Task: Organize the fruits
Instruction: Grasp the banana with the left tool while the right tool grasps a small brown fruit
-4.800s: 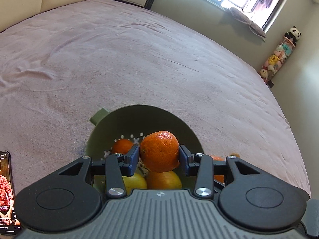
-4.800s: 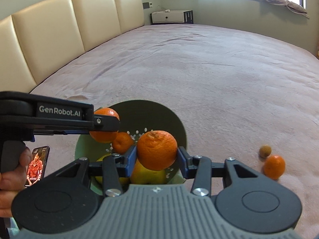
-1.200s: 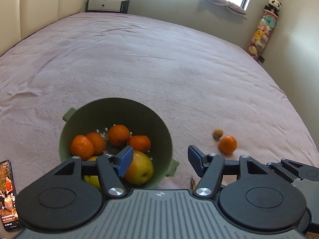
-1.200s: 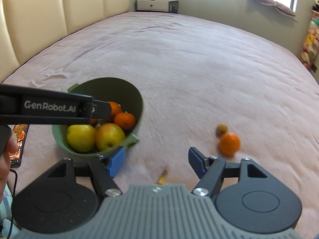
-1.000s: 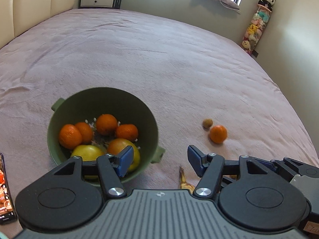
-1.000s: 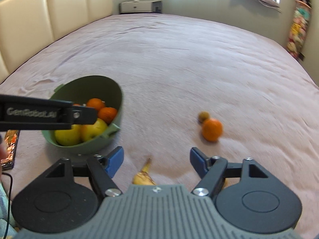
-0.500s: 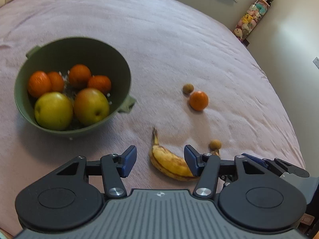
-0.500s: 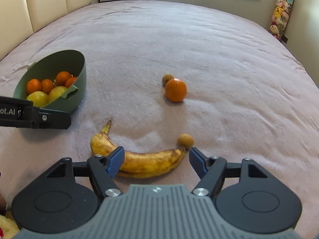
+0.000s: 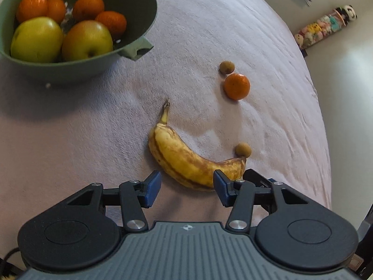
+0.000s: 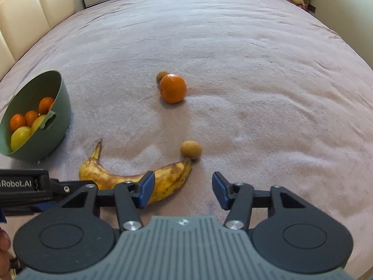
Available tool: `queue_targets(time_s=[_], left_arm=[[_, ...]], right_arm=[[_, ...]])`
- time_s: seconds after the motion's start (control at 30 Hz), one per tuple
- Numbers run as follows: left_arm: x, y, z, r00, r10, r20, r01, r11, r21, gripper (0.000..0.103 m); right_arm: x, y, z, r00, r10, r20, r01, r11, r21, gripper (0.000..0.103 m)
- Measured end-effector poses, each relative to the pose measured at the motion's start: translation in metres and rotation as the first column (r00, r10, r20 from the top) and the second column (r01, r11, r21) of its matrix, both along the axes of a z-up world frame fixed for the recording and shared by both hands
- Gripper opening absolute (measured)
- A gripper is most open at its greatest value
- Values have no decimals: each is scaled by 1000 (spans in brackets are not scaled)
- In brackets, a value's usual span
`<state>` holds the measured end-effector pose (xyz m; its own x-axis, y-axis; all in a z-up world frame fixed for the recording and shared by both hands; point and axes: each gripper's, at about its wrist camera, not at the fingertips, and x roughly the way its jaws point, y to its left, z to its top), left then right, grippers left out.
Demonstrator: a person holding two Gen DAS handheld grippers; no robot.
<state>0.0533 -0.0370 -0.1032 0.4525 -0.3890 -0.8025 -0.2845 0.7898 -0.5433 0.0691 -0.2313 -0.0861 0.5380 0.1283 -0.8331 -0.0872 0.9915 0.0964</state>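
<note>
A spotted yellow banana (image 9: 186,161) lies on the mauve bed cover, just ahead of my open, empty left gripper (image 9: 185,187). It also shows in the right wrist view (image 10: 139,175), partly behind the left finger of my open, empty right gripper (image 10: 181,190). A small brown fruit (image 10: 191,149) touches the banana's tip. A loose orange (image 10: 173,88) with another small brown fruit (image 10: 162,76) behind it lies farther out. The green bowl (image 9: 137,32) holds several oranges and two apples; it sits at the left in the right wrist view (image 10: 58,116).
The bed cover (image 10: 233,46) stretches wide beyond the fruit. A cream padded headboard (image 10: 30,11) runs along the far left. A column of stuffed toys (image 9: 324,28) stands by the wall at the bed's far right corner. The bed's right edge drops off toward the wall.
Both grippers have dropped lower and closer to the banana. The bowl has slid to the upper left of the left view. Earlier each gripper let an orange go into the bowl.
</note>
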Motion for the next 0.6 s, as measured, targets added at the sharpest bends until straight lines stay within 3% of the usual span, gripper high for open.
queue_targets(time_s=[0.23, 0.43, 0.6], left_arm=[[10, -3, -15, 998, 45, -52, -48, 997, -53, 60], [14, 0, -20, 994, 74, -78, -80, 994, -79, 58], [15, -1, -12, 998, 57, -30, -58, 997, -41, 53]], right_arm=[[8, -2, -11, 999, -13, -52, 15, 999, 41, 43], [17, -9, -15, 997, -51, -64, 58, 992, 110, 43], [24, -12, -17, 994, -70, -85, 82, 985, 153, 39]])
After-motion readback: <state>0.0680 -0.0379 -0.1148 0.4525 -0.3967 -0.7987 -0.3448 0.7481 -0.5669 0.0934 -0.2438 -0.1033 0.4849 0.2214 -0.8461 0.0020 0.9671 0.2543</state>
